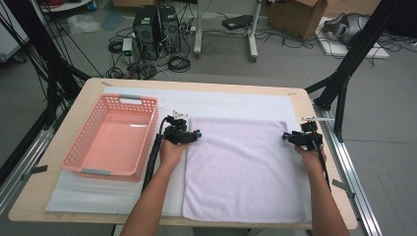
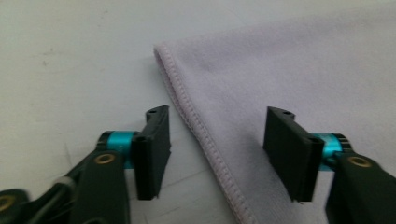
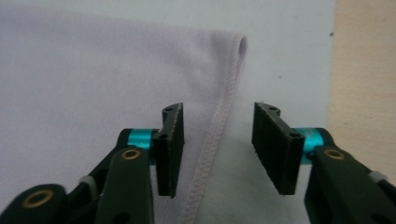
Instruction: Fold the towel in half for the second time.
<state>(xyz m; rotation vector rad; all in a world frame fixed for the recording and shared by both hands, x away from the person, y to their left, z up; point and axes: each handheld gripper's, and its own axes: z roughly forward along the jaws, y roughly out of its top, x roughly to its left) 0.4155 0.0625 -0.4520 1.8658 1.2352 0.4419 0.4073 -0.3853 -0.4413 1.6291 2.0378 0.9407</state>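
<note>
A pale lilac towel (image 1: 241, 167) lies flat on a white mat (image 1: 221, 101). My left gripper (image 1: 194, 133) sits low at the towel's far left corner. In the left gripper view its jaws straddle the stitched hem of the towel (image 2: 303, 70), and the left gripper (image 2: 218, 114) is open, its pads clear of the cloth. My right gripper (image 1: 287, 137) is at the far right corner. There too the hem of the towel (image 3: 93, 70) runs between the jaws, and the right gripper (image 3: 219, 109) stands open, somewhat narrower, with no pad pressing on the fabric.
A pink plastic basket (image 1: 81, 137) stands empty on the mat, left of the towel and close to my left hand. The wooden table (image 1: 49, 162) ends just right of my right gripper. Computers and cables lie on the floor beyond.
</note>
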